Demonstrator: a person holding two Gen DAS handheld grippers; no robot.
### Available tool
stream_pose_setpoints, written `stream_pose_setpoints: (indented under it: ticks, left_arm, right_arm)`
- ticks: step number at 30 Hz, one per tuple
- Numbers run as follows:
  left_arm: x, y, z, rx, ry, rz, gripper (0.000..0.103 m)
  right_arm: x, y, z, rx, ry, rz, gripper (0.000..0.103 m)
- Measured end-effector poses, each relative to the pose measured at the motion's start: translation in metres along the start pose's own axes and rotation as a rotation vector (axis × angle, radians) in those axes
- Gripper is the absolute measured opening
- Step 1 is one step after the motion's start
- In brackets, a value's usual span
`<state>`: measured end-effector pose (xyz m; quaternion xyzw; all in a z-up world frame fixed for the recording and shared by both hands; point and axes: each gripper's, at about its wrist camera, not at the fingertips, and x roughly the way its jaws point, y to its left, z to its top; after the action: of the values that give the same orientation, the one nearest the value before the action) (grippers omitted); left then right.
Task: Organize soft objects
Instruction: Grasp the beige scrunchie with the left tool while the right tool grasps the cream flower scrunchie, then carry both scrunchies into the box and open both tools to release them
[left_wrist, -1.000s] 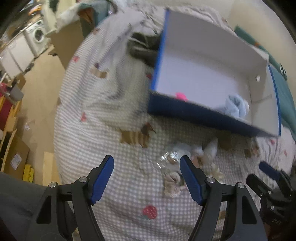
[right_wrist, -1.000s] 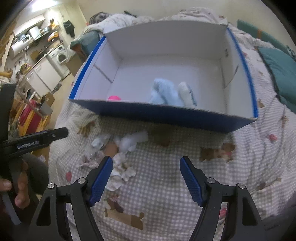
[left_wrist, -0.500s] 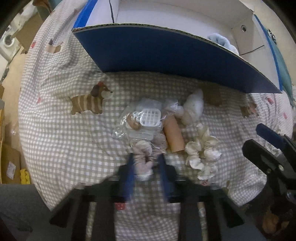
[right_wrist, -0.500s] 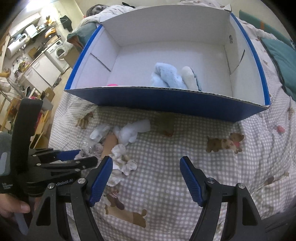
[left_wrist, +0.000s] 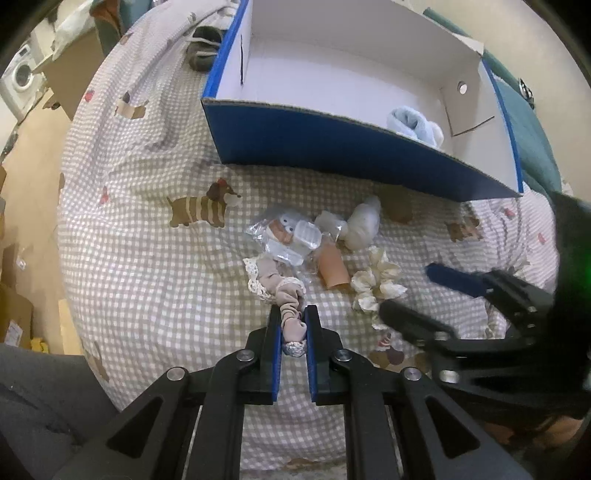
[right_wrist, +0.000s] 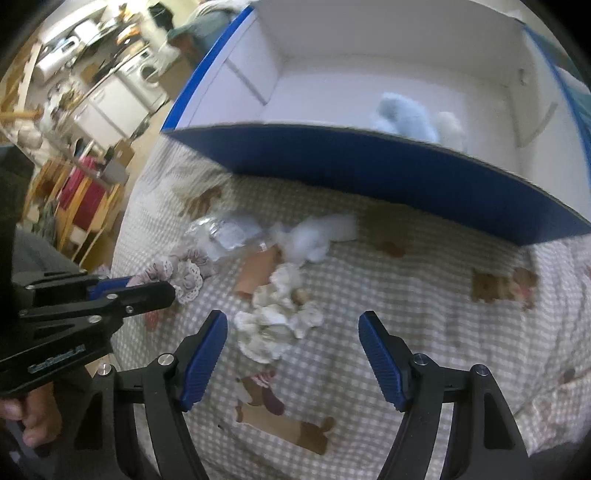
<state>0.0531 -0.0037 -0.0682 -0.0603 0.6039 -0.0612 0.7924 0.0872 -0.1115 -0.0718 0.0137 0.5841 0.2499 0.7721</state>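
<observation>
My left gripper is shut on a beige lace-trimmed sock that lies on the checked bedspread; the sock also shows in the right wrist view. My right gripper is open and empty, just above a cream ruffled scrunchie, which also shows in the left wrist view. Beside them lie a white plush, an orange tube and a clear plastic bag. The blue-and-white box behind holds a light blue soft toy.
The bed's edge drops to the floor on the left, with cardboard boxes and a washing machine beyond. A dark shoe lies on the bed left of the box. A teal cushion sits right of the box.
My left gripper came down from open to shut on the lace sock and pulled back a little. My right gripper moved down and left toward the scrunchie, staying open.
</observation>
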Motion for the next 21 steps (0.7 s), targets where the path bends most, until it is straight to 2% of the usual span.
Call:
stream_pose_setpoints:
  ticks: [4, 6, 7, 8, 9, 21]
  left_arm:
    - [0.002, 0.009, 0.005, -0.019, -0.008, 0.014, 0.01]
    - [0.003, 0.011, 0.007, -0.031, -0.007, 0.035, 0.01]
    - [0.004, 0.011, 0.007, -0.036, -0.007, 0.055, 0.01]
    - [0.003, 0.013, 0.007, -0.039, -0.006, 0.067, 0.01]
    - [0.004, 0.013, 0.007, -0.039, -0.003, 0.063, 0.01]
    - [0.001, 0.01, 0.008, -0.023, -0.035, 0.093, 0.01]
  right_arm:
    - [0.015, 0.005, 0.0, -0.02, 0.03, -0.013, 0.048]
    - [0.014, 0.007, -0.001, -0.033, 0.024, -0.016, 0.03]
    - [0.012, 0.007, -0.001, -0.039, 0.013, -0.018, 0.025]
    - [0.009, 0.007, -0.001, -0.047, 0.001, -0.021, 0.014]
    - [0.006, 0.008, -0.002, -0.054, -0.011, -0.028, 0.01]
    - [-0.022, 0.01, -0.006, -0.06, -0.089, -0.015, 0.007]
